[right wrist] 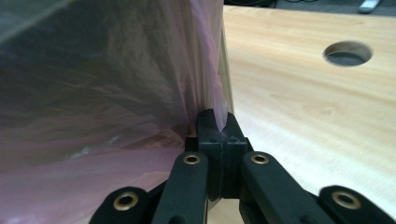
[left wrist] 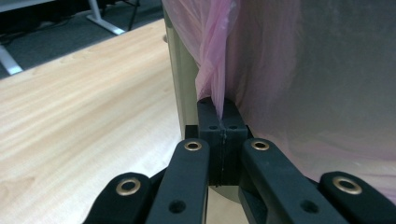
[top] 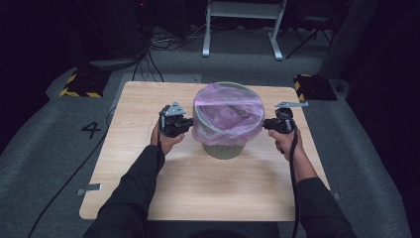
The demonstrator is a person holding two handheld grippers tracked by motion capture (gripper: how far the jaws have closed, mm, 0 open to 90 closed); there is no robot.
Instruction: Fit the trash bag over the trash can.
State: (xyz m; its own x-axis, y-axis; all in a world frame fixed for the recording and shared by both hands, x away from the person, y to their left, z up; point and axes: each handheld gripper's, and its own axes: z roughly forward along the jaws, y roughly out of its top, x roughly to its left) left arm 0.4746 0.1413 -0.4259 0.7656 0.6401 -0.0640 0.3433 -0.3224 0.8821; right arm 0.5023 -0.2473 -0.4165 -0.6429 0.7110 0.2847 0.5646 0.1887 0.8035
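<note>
Left claw (left wrist: 219,119) is seen clamped on a pinch of the pink bag (left wrist: 289,84), jaws fully together with the film bunched into a twisted fold between the tips. Right claw (right wrist: 218,126) is likewise closed tight on a fold of the same bag at the opposite side. In the high view the left claw (top: 187,123) and right claw (top: 266,124) are held level, pointed inward at each other, each just below the rim of the bin (top: 224,148).

The bag (top: 228,116) is draped over the bin's mouth, its skirt pulled down on the outside wall on both sides, some slack film sagging inside. The bin is placed near the middle of the counter (top: 198,183), closer to the far edge than the near one. A round hole (right wrist: 348,52) is cut in the counter top, seen beyond the right claw.

Step judged in hand: fitting the liner onto the bin, the overhang being drawn down the outer wall from two opposite sides at once. Roughly late in the fitting; the rim looks already covered all round, though the far side is hard to check.

Next move, as judged: an even downward pull from both claws is called for so the film is tightened on the rim without lifting or tipping the light bin, then both grips to be released. Uneven pull could drag the bin sideways or tear the thin film.
</note>
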